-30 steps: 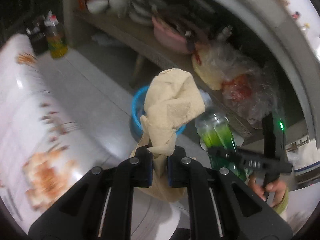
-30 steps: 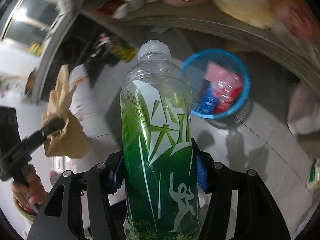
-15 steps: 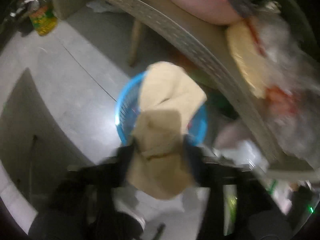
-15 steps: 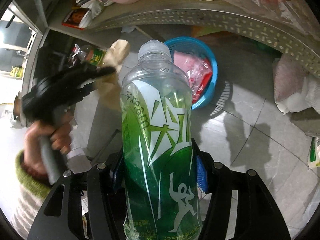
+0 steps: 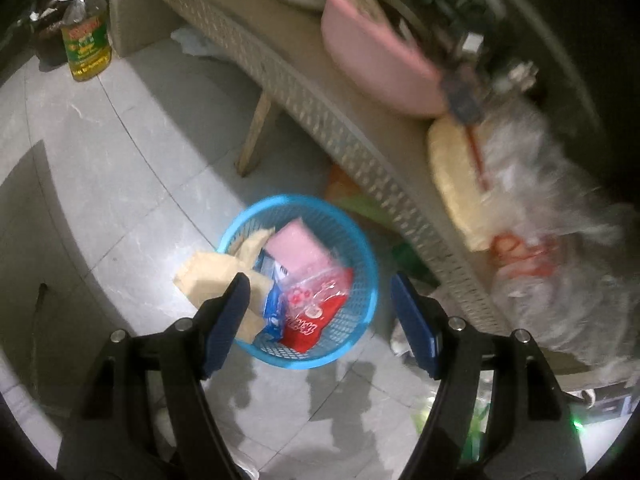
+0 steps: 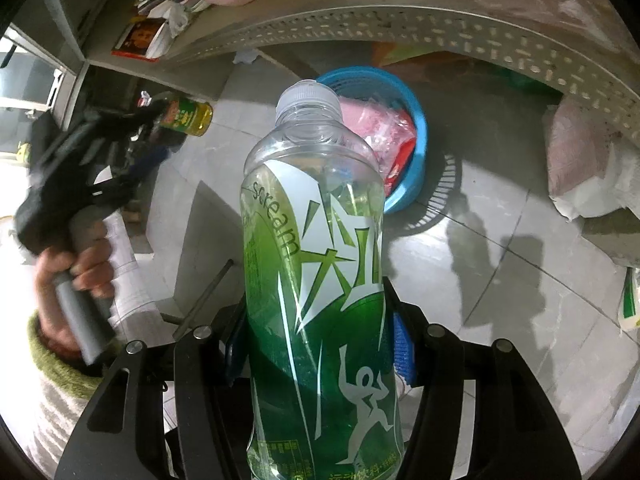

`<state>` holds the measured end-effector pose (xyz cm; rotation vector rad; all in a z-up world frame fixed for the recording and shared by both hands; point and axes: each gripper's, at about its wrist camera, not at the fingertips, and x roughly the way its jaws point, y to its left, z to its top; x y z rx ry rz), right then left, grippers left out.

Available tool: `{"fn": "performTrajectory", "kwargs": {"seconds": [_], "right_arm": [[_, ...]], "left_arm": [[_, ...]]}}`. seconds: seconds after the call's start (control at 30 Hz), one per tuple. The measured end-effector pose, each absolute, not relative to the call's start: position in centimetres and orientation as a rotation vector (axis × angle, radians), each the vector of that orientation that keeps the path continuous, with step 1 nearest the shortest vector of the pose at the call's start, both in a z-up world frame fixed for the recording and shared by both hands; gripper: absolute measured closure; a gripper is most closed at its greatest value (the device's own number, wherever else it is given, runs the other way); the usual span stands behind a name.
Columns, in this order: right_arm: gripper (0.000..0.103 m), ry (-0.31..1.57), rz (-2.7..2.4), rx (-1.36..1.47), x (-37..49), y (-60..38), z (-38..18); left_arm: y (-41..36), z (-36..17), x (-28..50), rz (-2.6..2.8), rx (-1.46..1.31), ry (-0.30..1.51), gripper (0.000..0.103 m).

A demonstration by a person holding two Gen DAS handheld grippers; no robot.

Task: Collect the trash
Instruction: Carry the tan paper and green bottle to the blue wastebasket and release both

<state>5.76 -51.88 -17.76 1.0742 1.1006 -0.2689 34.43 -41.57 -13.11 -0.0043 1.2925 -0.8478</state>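
Left hand-held gripper (image 5: 320, 292) jaws opening, nothing between; brown paper (image 5: 216, 276) on blue basket (image 5: 360, 240) rim, 9 o'clock. Right hand-held gripper (image 6: 320, 344) clamped on green bottle (image 6: 316, 248).

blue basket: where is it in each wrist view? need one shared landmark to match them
Left wrist: blue basket at centre, on the floor between the opening jaws.
Right wrist: upper centre, partly behind the green bottle.
Shared landmark: yellow oil bottle, left of the basket in both.

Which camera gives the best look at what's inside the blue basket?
The left wrist view: it looks down into the blue basket, showing the tan paper draped over its rim and the red and pink wrappers inside. In the right wrist view the green bottle hides much of the basket.
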Motion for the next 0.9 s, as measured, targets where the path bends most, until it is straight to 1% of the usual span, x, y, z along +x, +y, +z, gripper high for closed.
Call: {"fn": "performTrajectory", "kwargs": {"seconds": [0.1, 0.2, 0.33, 0.43, 0.5, 0.53, 0.57, 0.6, 0.7, 0.9], "right_arm": [[0.047, 1.114, -0.236, 1.063, 7.6, -51.7, -18.6], [0.047, 1.147, -0.189, 1.059, 10.4, -51.6, -20.1], [0.047, 1.197, -0.149, 1.078, 15.9, -51.9, -22.9], [0.046, 1.238, -0.155, 1.126, 20.2, -52.4, -25.5], [0.046, 1.265, -0.159, 1.181, 23.0, -52.6, -28.0], [0.042, 1.277, -0.166, 1.207, 24.0, -52.8, -29.2], [0.033, 1.296, -0.186, 1.224, 25.3, -53.0, -30.8], [0.031, 1.314, -0.21, 1.224, 26.0, -53.2, -31.8], [0.031, 1.316, -0.288, 1.232, 26.1, -53.8, -33.0], [0.031, 1.171, -0.337, 1.229, 22.6, -55.1, -29.8]], "left_arm": [[-38.9, -9.1, 34.4, -0.857, -0.024, 1.234, 0.034], [-35.7, -4.7, 33.1, -0.864, 0.027, 1.169, 0.034], [-30.7, -0.4, 30.9, -0.872, 0.067, 1.102, 0.034], [-25.6, 2.0, 28.6, -0.852, 0.054, 1.067, 0.031], [-23.2, 2.6, 27.8, -0.833, 0.047, 1.062, 0.031], [-21.7, 2.9, 27.2, -0.813, 0.038, 1.059, 0.031], [-20.4, 3.1, 26.7, -0.802, 0.029, 1.057, 0.031], [-19.1, 3.3, 26.2, -0.779, 0.017, 1.057, 0.031], [-16.1, 3.6, 25.1, -0.737, -0.033, 1.049, 0.031], [-12.2, 3.5, 22.9, -0.723, -0.051, 1.017, 0.031]]}}
